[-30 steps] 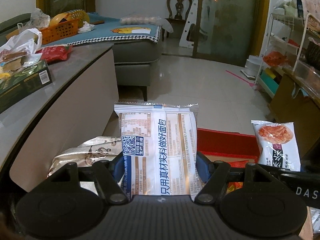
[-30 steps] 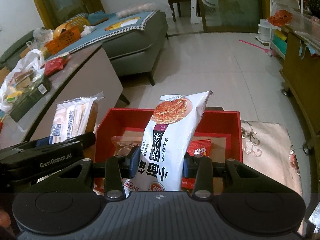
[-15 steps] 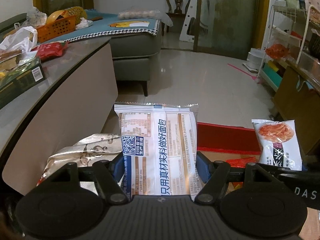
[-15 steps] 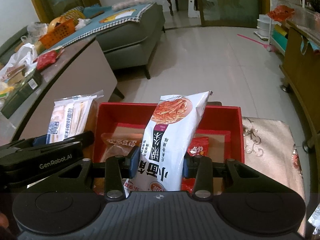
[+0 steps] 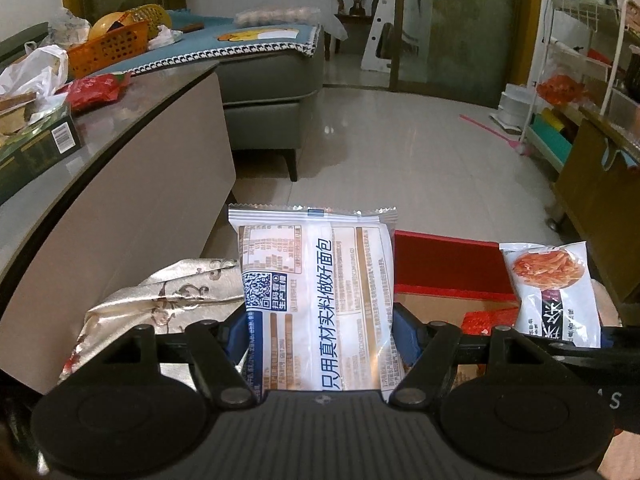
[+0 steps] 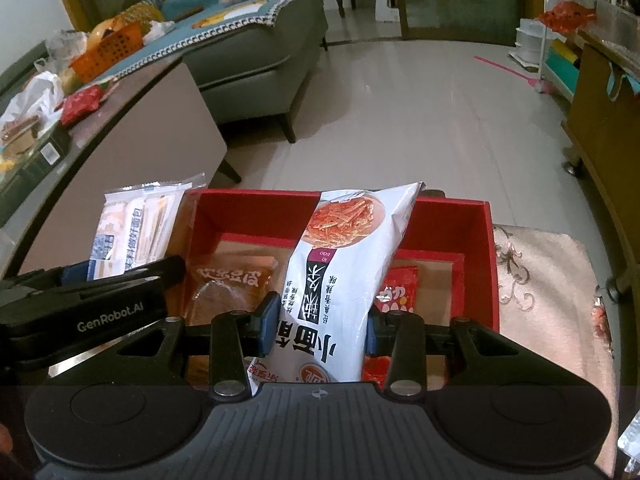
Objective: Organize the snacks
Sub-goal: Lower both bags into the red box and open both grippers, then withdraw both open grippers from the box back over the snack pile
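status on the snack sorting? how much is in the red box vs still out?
Done: an orange-brown packet and a red packet lie in the red box. In hand: left tool grips the bread packet, right tool the noodle-snack bag. Left: boxing both.

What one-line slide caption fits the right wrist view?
Right claw grips a white snack bag above the red box.

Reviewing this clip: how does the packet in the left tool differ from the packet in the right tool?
The bread packet in the left tool is flat and rectangular, with its printed back facing the camera; the noodle-snack packet in the right tool is puffier, showing a photo of orange strips. The bread packet fills wider-set jaws; the snack packet is pinched narrower. The snack packet hangs over the red box; the bread packet sits left of it. Both are mostly white, held upright.
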Demonstrator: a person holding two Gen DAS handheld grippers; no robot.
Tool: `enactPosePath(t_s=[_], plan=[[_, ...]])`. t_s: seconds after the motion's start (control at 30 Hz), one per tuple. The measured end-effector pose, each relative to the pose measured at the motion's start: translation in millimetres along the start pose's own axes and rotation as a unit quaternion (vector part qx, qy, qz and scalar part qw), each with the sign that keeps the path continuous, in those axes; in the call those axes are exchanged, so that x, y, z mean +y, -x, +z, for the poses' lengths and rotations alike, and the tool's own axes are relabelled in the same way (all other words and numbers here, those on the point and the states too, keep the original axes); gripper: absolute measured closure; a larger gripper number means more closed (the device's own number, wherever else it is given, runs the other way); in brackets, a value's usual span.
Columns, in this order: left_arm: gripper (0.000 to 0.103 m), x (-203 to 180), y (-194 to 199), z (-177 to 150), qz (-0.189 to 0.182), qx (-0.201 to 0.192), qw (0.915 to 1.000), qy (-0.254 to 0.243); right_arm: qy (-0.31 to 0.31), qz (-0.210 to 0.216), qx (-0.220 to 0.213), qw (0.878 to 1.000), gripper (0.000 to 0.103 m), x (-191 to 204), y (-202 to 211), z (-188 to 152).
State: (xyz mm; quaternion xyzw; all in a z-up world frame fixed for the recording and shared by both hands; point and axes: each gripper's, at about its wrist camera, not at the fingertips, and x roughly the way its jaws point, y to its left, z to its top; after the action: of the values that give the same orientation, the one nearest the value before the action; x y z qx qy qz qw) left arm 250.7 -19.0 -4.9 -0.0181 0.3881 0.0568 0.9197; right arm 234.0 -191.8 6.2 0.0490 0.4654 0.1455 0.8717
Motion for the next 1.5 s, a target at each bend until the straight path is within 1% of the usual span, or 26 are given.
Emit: enactPosePath(t_s=[0.23,0.33,0.43,0.67,0.87,0.93,1.0,1.2,1.3,1.5], plan=[[0.039,-1,-11,-2,0.000,0.015,0.9999,-0.003,0.005,-0.003,0.013,1.000,0.053,3,-11,-1],[0.038,0,-15,-2,-0.001,0.023,0.9997,-0.003,0.005,-0.006,0.020,1.000,0.050,1,-15,-2],[0.038,-2,-14,-2,-0.005,0.023,0.9997,-0.010,0.004,-0.005,0.025,1.000,0.050,-1,-17,-2],[0.037,-1,-7,-2,-0.003,0.019,0.9997,-0.012,0.003,-0.012,0.034,0.999,0.043,-3,-18,-6],[0.037,3,4,-3,-0.008,0.017,0.9998,-0.007,0.001,-0.014,0.027,1.000,0.042,-2,-9,-6],[0.037,3,10,-4,-0.012,0.014,0.9998,-0.007,-0.001,-0.015,0.025,1.000,0.038,-1,-3,-7],[0.037,3,17,-5,-0.015,0.009,0.9998,-0.007,0.000,-0.014,0.021,1.000,0.037,1,2,-9],[0.037,-2,38,-9,-0.014,-0.009,0.9997,-0.017,0.002,-0.010,0.008,1.000,0.036,8,21,-12],[0.037,-4,46,-11,-0.015,-0.015,0.9996,-0.021,0.000,-0.010,0.002,1.000,0.033,8,30,-15],[0.037,-9,61,-18,-0.016,-0.027,0.9989,-0.033,-0.003,-0.008,-0.005,1.000,0.031,5,44,-21]])
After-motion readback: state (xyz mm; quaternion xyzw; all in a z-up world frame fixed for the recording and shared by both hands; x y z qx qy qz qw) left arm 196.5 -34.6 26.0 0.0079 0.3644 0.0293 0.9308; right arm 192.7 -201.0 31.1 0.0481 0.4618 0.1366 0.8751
